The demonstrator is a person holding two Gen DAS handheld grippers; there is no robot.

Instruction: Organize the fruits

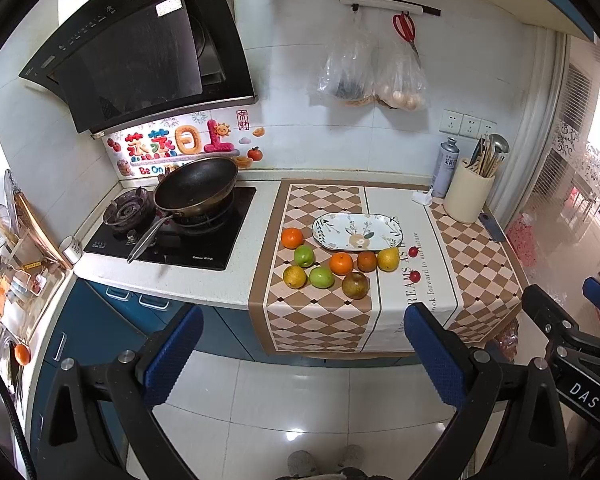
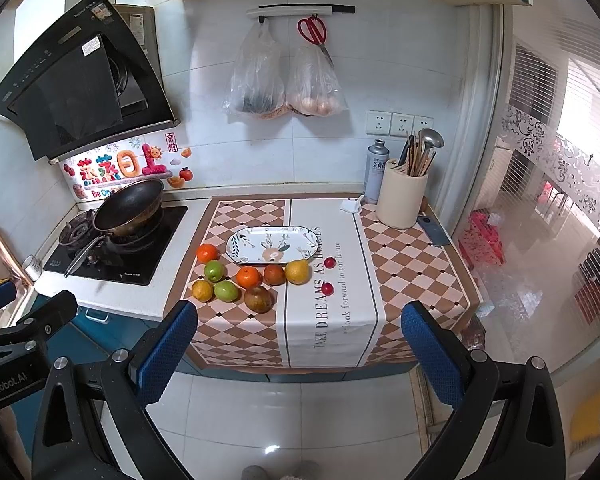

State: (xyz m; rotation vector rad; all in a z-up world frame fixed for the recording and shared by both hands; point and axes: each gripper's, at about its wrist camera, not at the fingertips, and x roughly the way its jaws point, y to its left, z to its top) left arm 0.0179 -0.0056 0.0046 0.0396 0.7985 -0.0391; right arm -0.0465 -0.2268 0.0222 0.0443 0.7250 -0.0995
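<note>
While both tools hang back over the floor, the left gripper (image 1: 304, 356) and right gripper (image 2: 300, 352) stand wide open and empty, probably ready for a first pick. The fruits (image 2: 236, 278) lie loose on the patterned cloth (image 2: 332, 320), just in front of the bare oval plate (image 2: 272, 245), their likely home. The wok (image 2: 130, 210) and utensil holder (image 2: 402, 198) stand well aside; nothing blocks the approach.

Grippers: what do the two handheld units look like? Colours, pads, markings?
Both match: matte black frames with triangular cutouts and silver bolts. The left gripper and the right gripper each carry two fingers with blue, dot-textured pads. White lettering shows on the bodies: "DAS" on the right unit, "GenRobot.AI" on the left. No cables or sleeves visible.
</note>
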